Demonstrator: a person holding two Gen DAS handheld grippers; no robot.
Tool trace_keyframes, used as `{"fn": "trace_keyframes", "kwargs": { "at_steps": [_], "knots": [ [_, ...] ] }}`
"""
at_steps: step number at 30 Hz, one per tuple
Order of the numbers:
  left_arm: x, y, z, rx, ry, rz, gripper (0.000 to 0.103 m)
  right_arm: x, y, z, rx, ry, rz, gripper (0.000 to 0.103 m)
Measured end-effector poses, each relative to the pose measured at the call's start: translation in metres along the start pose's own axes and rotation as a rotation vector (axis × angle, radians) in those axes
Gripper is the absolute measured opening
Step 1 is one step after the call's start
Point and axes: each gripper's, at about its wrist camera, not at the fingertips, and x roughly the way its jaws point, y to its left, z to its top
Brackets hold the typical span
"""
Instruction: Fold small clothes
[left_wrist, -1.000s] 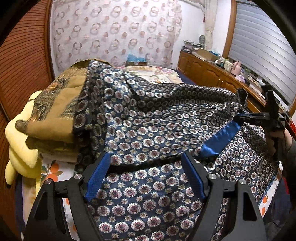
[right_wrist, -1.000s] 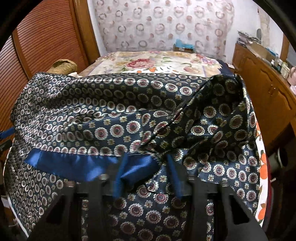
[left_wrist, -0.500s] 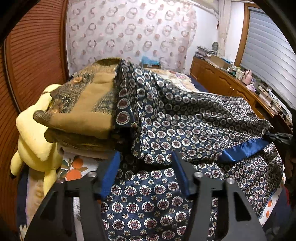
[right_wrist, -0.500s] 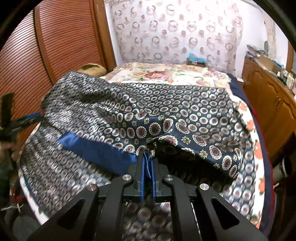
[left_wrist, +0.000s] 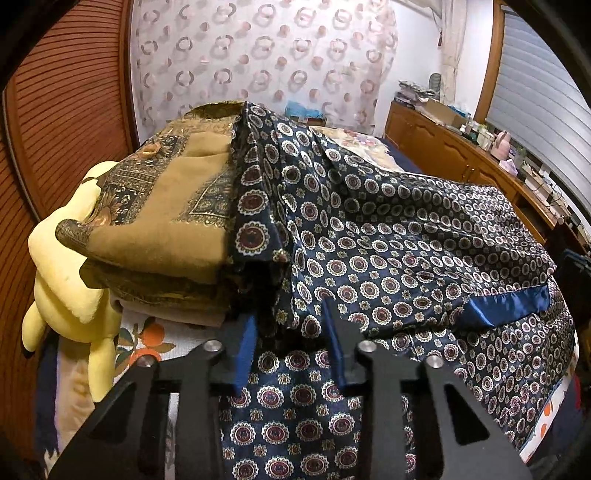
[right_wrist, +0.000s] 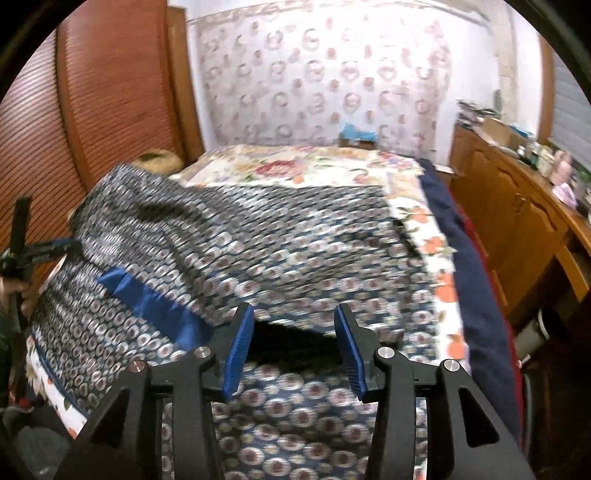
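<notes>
Right gripper (right_wrist: 293, 341) has just let go: half a second ago its blue pads were pinched tight on the folded edge of the navy patterned garment (left_wrist: 388, 236), and now they stand wide apart with nothing between them, only the dark gap under the fold showing. Left gripper (left_wrist: 291, 347) is also wide, as it was a second ago, pads (left_wrist: 245, 349) straddling the cloth edge without clamping it. The garment lies spread on the bed (right_wrist: 325, 166): the top layer has been brought forward over the lower one, and the plain blue band (right_wrist: 155, 299) of its reverse side shows along the near edge. Its left edge rides up against the stack of folded tan cloth (left_wrist: 166, 210), next to the yellow plush toy (left_wrist: 62, 280); I can't tell whether it overlaps the stack or just leans on it. The right view is motion-blurred, so the right gripper looks to be mid-move, likely backing off. My read is that the first fold is laid and released. The layer looks rumpled and bunched near the tan stack, so the next grab probably needs to square that side first, or the following fold will come out skewed. The satin-like cloth looks slippery and may slide.
</notes>
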Motion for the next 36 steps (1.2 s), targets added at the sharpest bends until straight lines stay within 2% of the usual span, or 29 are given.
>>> {"fn": "trace_keyframes", "kwargs": {
  "at_steps": [4,7,8,9,10,12,18,25,26,27,28,29,31,36],
  "knots": [
    [0.005,0.000,0.003,0.003,0.010,0.006,0.033,-0.005,-0.011,0.002,0.035,-0.031,-0.054,0.048],
    [0.007,-0.002,0.005,0.010,0.012,0.010,0.033,0.005,-0.018,-0.001,0.069,-0.008,-0.068,0.048],
    [0.008,-0.003,0.006,0.016,0.011,0.013,0.029,0.012,-0.020,-0.003,0.080,0.013,-0.077,0.048],
    [0.008,-0.003,0.006,0.021,0.011,0.019,0.017,0.017,-0.022,-0.005,0.089,0.034,-0.083,0.048],
    [0.008,-0.004,0.006,0.026,0.012,0.025,0.009,0.022,-0.025,-0.008,0.103,0.053,-0.085,0.048],
    [0.005,-0.004,0.005,0.032,-0.001,0.019,0.003,0.030,-0.030,-0.010,0.133,0.083,-0.080,0.048],
    [-0.034,-0.003,0.007,0.008,-0.120,-0.007,0.003,0.032,-0.043,-0.013,0.192,0.105,-0.063,0.048],
    [-0.051,0.001,0.004,-0.019,-0.134,-0.045,0.003,0.036,-0.042,-0.013,0.173,0.121,-0.034,0.048],
    [-0.052,-0.001,0.002,-0.018,-0.133,-0.049,0.003,0.040,-0.040,-0.012,0.170,0.125,-0.035,0.045],
    [-0.053,-0.001,0.001,-0.017,-0.134,-0.053,0.003,0.044,-0.043,-0.014,0.166,0.127,-0.036,0.031],
    [-0.055,-0.002,-0.001,-0.017,-0.136,-0.056,0.003,0.045,-0.042,-0.014,0.160,0.127,-0.032,0.024],
    [-0.056,-0.004,-0.002,-0.019,-0.138,-0.058,0.003,0.046,-0.042,-0.014,0.154,0.126,-0.022,0.010],
    [-0.059,-0.002,-0.005,-0.027,-0.147,-0.061,0.003,0.043,-0.040,-0.014,0.142,0.107,-0.005,0.005],
    [-0.071,0.004,-0.007,-0.051,-0.173,-0.071,0.003,0.012,-0.042,-0.009,0.139,-0.003,0.001,0.004]
  ]
}}
